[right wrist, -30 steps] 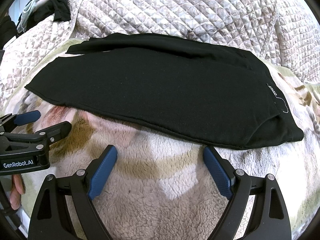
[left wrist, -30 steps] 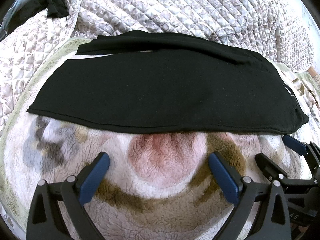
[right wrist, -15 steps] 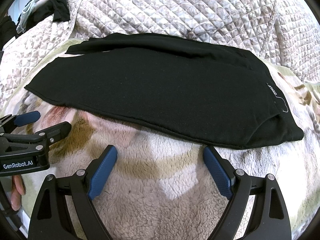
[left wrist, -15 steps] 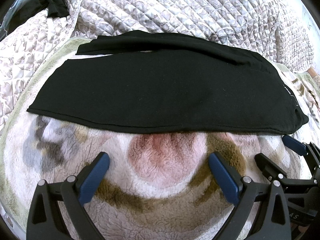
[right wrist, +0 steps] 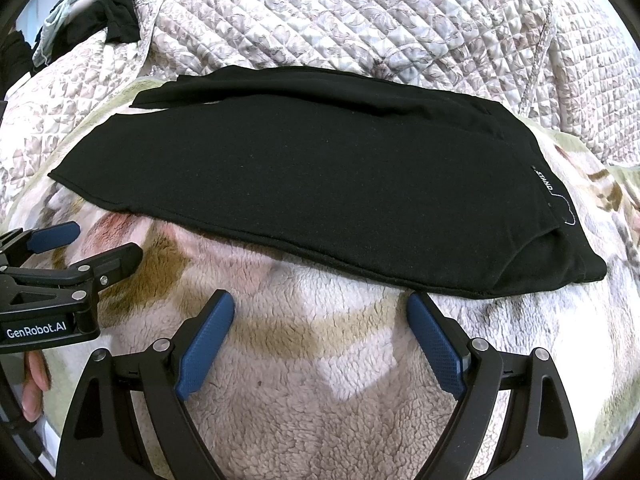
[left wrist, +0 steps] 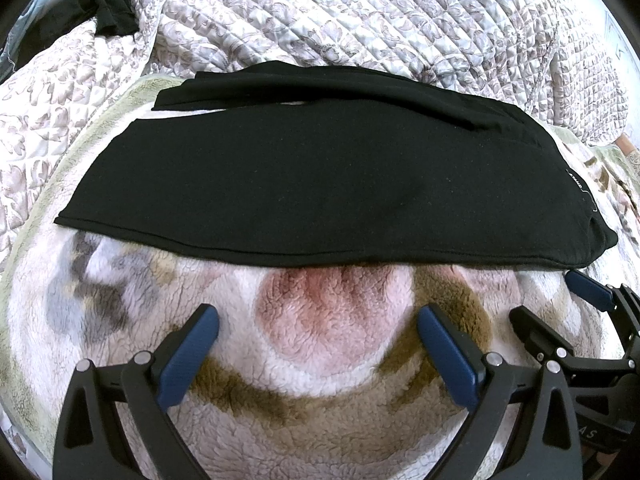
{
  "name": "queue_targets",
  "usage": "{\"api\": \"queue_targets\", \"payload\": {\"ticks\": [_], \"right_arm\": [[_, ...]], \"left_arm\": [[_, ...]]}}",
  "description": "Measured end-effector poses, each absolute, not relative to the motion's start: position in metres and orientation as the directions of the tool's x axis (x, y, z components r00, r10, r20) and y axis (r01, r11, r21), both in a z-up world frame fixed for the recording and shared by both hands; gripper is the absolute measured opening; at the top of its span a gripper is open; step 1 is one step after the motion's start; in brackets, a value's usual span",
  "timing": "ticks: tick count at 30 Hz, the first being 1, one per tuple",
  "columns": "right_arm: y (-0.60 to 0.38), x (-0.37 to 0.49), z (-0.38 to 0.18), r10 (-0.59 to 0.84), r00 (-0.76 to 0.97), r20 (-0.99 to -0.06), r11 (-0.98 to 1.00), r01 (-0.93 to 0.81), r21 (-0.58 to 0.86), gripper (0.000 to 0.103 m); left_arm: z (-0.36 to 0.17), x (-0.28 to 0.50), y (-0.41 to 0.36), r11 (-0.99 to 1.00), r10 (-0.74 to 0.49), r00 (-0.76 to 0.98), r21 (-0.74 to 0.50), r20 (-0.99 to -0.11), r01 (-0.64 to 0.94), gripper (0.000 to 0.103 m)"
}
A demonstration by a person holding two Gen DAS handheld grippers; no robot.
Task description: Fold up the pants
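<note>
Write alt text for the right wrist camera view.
Black pants lie flat, folded lengthwise, on a fleecy blanket. The open right gripper hovers near their front edge; the left gripper shows at left.

The pants [left wrist: 328,184] are plain black, with a small black label [right wrist: 545,182] carrying white letters and a thin white thread loop beside it. The fleece blanket [left wrist: 328,412] under them is cream, patterned with olive-brown bands, a pink patch and grey smudges, and its edge is pale green. The quilted cover [right wrist: 360,12] behind is off-white with a faded taupe leaf print. Both claws, left claw [left wrist: 318,354] and right claw [right wrist: 320,340], are black with dark blue fingertips [right wrist: 206,344]
</note>
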State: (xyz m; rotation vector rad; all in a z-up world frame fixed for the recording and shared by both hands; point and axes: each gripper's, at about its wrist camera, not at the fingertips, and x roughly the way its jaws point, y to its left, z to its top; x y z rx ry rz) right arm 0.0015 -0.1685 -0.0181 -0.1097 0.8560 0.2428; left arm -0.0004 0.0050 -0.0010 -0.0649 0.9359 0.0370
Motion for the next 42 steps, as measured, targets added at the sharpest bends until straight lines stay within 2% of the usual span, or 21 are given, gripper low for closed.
{"api": "queue_targets", "payload": {"ticks": [31,38,42], "right_arm": [[-0.170,0.005,-0.018,0.171,0.609,-0.775,0.965,-0.264,0.006,0.088],[-0.172,0.005,-0.017,0.201,0.600,-0.774,0.958,-0.284,0.029,0.089],[-0.180,0.002,-0.014,0.245,0.598,-0.763,0.952,-0.296,0.074,0.089]], "left_arm": [[0.000,0.000,0.008,0.998,0.014,0.592,-0.029,-0.805,-0.063,0.101],[0.002,0.002,0.012,0.997,-0.023,0.583,-0.061,-0.812,-0.046,0.101],[0.007,0.000,0.021,0.995,-0.059,0.601,-0.098,-0.797,-0.032,0.097]]}}
